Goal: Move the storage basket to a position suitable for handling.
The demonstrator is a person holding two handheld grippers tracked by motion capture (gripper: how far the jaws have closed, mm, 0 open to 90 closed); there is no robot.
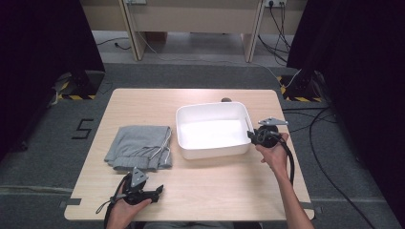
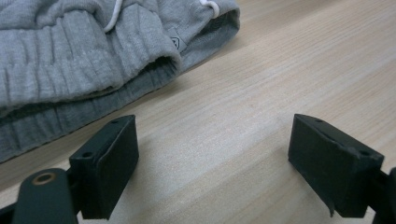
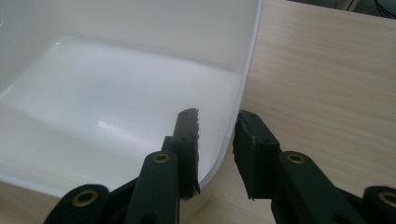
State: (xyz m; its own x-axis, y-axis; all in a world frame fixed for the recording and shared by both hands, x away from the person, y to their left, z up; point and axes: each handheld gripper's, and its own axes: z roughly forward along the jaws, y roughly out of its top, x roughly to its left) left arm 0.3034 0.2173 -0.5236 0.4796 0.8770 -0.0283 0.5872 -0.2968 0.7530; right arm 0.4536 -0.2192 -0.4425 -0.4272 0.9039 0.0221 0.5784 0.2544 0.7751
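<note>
A white plastic tub [image 1: 215, 151] stands right of the table's middle, and it holds nothing. A folded grey garment [image 1: 138, 145] with a white drawstring lies to its left. My right gripper [image 1: 251, 135] is at the tub's right wall near the front corner. In the right gripper view one jaw is inside the tub [image 3: 116, 93] and the other outside, and my right gripper [image 3: 217, 140] is shut on the rim. My left gripper [image 1: 160, 190] rests near the front edge, below the garment. In its own view my left gripper [image 2: 212, 163] is open over bare wood, with the garment [image 2: 70, 60] ahead to the left.
A small dark object [image 1: 226, 100] sits just behind the tub. Bare wooden tabletop [image 1: 215, 191] lies in front of the tub and between the two hands. Cables [image 1: 329, 181] trail over the floor to the right of the table.
</note>
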